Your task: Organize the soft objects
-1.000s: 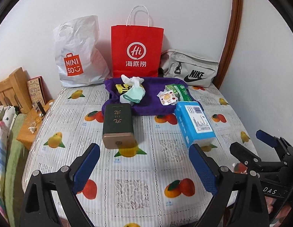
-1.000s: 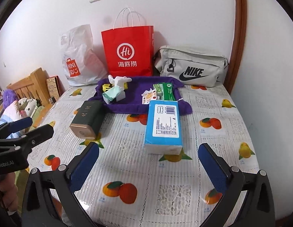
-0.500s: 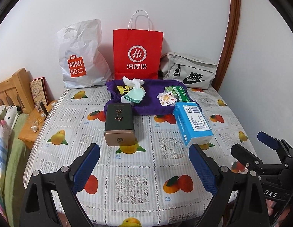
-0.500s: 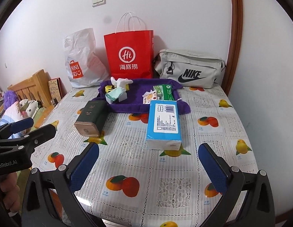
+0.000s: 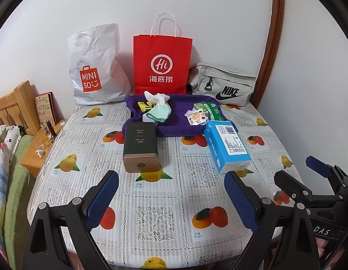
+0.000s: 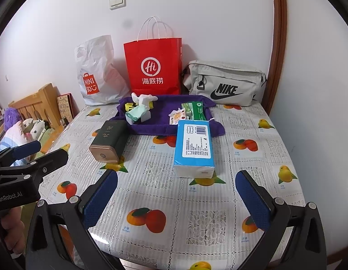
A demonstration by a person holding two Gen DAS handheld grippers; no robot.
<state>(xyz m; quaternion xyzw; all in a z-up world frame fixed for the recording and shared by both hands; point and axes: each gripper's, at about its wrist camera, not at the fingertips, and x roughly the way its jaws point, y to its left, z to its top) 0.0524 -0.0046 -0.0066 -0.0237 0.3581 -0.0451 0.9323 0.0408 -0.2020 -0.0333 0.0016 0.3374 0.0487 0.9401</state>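
Note:
A purple towel [image 5: 180, 112] [image 6: 165, 112] lies at the back of the table. On it lie pale green and white socks [image 5: 159, 112] [image 6: 138, 110], a green wipes pack [image 5: 212, 110] [image 6: 196, 110] and a small fruit-print packet [image 5: 196, 117] [image 6: 177, 117]. A blue tissue pack [image 5: 226, 148] [image 6: 194, 148] and a dark green tin [image 5: 140, 148] [image 6: 108, 141] lie in front of the towel. My left gripper [image 5: 171, 200] and right gripper [image 6: 176, 200] are open and empty, hovering over the table's near edge.
A white Miniso bag [image 5: 95, 67], a red paper bag [image 5: 162, 65] and a grey Nike bag [image 5: 223, 85] stand against the back wall. The table has a fruit-print cloth [image 5: 165, 213]. A wooden bed and nightstand [image 5: 36, 146] are at the left.
Both grippers have drawn back and risen slightly, so more of the table's near edge shows. Nothing on the table has moved.

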